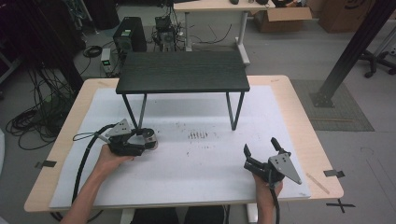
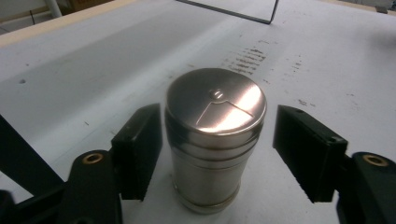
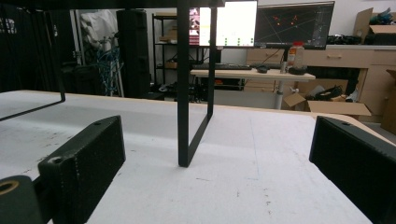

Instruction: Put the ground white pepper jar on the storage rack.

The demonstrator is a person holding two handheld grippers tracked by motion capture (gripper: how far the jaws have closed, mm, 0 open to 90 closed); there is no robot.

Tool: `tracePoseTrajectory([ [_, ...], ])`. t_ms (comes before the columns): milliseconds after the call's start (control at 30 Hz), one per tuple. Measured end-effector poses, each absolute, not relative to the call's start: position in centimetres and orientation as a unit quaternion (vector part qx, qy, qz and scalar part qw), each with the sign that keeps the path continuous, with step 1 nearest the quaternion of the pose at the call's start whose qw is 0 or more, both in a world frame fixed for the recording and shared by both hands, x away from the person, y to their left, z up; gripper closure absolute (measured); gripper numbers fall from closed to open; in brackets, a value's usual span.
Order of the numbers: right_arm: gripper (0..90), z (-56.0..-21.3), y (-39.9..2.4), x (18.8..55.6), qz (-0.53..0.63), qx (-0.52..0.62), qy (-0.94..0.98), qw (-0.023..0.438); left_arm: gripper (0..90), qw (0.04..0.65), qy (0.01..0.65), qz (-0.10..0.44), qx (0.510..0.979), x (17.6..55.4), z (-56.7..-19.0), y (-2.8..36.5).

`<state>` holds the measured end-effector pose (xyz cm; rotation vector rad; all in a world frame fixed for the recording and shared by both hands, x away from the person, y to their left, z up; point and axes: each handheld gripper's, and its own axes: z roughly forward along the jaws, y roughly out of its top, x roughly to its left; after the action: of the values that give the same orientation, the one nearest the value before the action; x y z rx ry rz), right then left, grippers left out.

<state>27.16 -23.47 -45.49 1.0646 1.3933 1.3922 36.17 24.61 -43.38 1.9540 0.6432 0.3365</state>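
While the can [image 2: 215, 140] stands upright, the left gripper [image 2: 217, 154] brackets it, pads not yet pressing. The right gripper [image 1: 260, 149] rests apart, jaws wide.

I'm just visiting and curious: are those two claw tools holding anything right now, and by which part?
Not yet. The left gripper has a jaw either side of the metal tin, level with its upper body, but a gap shows on one side. The right gripper is open, holding nothing.

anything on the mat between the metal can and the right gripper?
Nothing solid. In the high view, the white mat between the metal can and the right gripper is bare except for dark scuff marks.
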Motion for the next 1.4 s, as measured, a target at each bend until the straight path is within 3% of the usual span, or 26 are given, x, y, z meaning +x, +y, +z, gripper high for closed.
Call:
tracePoseTrajectory([
  [433, 3.1, -45.49, -23.47, 27.15, 0.560, 0.428, 0.560, 0.436, 48.2, 0.505, 0.265, 0.150, 0.808, 36.14, -43.32, 24.80],
  [1400, 3.2, -45.48, -23.48, 27.19, 0.559, 0.429, 0.561, 0.435, 48.9, 0.504, 0.258, 0.151, 0.810, 35.70, -42.58, 24.45],
])
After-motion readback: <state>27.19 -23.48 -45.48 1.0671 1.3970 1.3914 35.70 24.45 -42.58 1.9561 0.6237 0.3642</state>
